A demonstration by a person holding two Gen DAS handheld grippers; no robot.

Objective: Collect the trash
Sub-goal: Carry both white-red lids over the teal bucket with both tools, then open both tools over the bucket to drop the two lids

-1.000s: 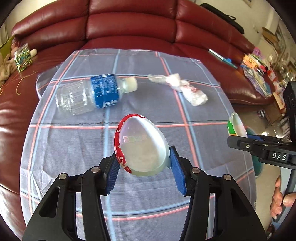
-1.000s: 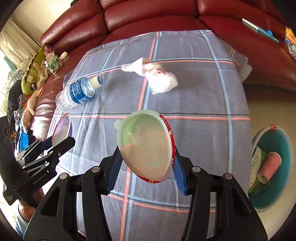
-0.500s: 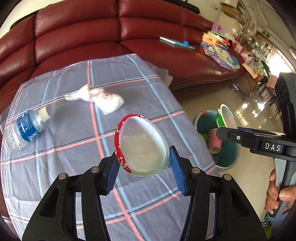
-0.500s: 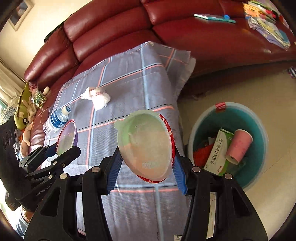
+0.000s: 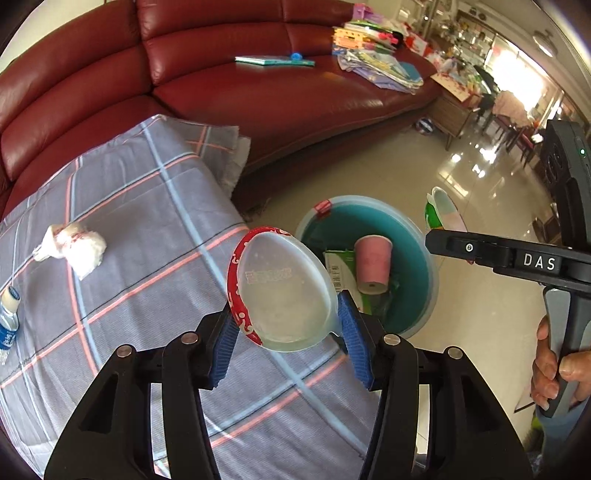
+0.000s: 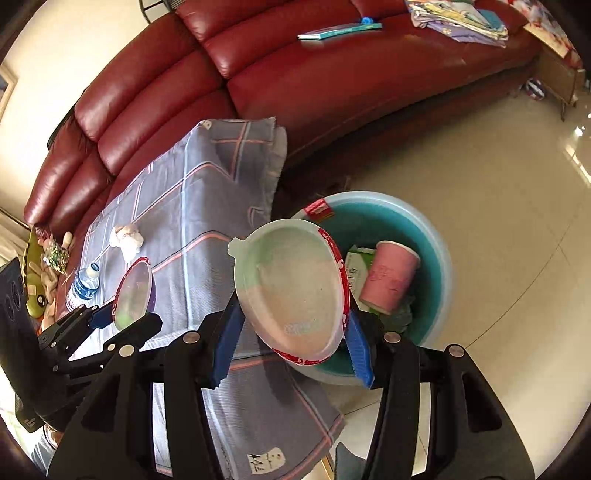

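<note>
A grey cloth point(image 5: 140, 236) is crossed by pink and blue lines. Beside it, a teal bin point(image 5: 417, 266) is seen, a pink cup point(image 5: 373, 264) inside. The sofa point(image 5: 258, 85) is dark red.

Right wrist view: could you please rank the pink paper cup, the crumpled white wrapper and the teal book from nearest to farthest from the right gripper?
Measured from the right gripper, which is shut on a plastic lid:
1. Pink paper cup, just to its right, inside the teal basin.
2. Crumpled white wrapper, to the left on the checked cloth.
3. Teal book, far back on the red sofa.
</note>
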